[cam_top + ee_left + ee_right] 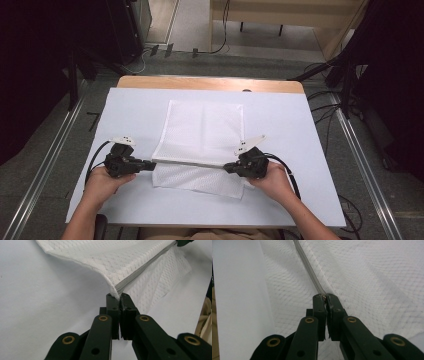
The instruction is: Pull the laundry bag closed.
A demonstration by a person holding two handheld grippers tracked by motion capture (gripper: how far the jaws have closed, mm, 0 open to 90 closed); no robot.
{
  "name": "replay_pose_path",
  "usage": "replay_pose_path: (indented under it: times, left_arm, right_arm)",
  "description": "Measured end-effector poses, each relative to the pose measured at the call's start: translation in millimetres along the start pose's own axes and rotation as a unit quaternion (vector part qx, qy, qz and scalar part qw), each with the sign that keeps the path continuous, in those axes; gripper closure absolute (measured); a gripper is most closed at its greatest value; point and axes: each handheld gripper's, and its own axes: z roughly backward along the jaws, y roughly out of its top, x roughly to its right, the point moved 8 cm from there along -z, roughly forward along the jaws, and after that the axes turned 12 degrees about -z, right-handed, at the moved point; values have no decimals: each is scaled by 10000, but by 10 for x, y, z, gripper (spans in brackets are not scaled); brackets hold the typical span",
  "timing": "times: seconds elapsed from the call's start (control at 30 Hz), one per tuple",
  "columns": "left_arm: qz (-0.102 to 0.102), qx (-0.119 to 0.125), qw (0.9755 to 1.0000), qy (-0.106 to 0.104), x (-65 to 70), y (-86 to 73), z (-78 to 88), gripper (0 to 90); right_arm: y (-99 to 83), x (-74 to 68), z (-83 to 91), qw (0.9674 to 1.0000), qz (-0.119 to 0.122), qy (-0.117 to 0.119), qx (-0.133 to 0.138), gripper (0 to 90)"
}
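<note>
A white mesh bag (202,145) lies at the centre of the white tabletop (125,115), its grey zipper (192,163) pulled into a taut line from 9 o'clock to 3 o'clock across its near part, with a strip of mesh lying on the tabletop toward 6 o'clock. The left tongs (153,164) are clamped on the zipper's end at 9 o'clock; in the left gripper view the jaws pinch the bag's corner (115,292), and the fabric lifts off the surface there. The right tongs (226,168) are closed on the zipper's other end at 3 o'clock; the right gripper view shows the jaws nipping something small at the zipper line (325,296), which looks like the slider pull, though it is too small to be sure. The step in hand appears to be stretching the zipper straight between both hands. The next move likely calls for the left hand (102,182) to hold its end firm while the right hand (275,181) draws along the zipper, keeping the line tense so the mesh does not bunch or snag.
</note>
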Motion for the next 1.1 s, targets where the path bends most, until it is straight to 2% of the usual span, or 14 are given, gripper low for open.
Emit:
replay_pose_path:
  times: [0.4,0.5,0.77,0.87,0.97,1.0,1.1]
  left_arm:
    - [-17,-19,10000,-54,30,5,-20,882]
    - [-38,-48,10000,-64,28,-3,-18,883]
    - [-44,-97,9999,-94,34,-15,-28,883]
    - [-85,-122,9998,-141,52,-15,-46,883]
    - [-77,-199,9996,-174,62,-25,-70,883]
    - [-77,-212,9996,-158,59,-30,-74,883]
    - [-60,-249,9996,-118,42,-46,-79,879]
  right_arm:
    - [-101,92,99,9999,-91,-78,-36,882]
    - [-113,103,117,9999,-44,-111,-43,882]
    - [-187,181,203,9997,-157,-199,-63,882]
    - [-210,204,237,9996,-243,-138,-33,882]
    - [-232,218,240,9996,-225,-167,-73,882]
    - [-239,219,237,9994,-299,-157,-100,882]
    - [-254,200,199,9994,-270,-158,-176,882]
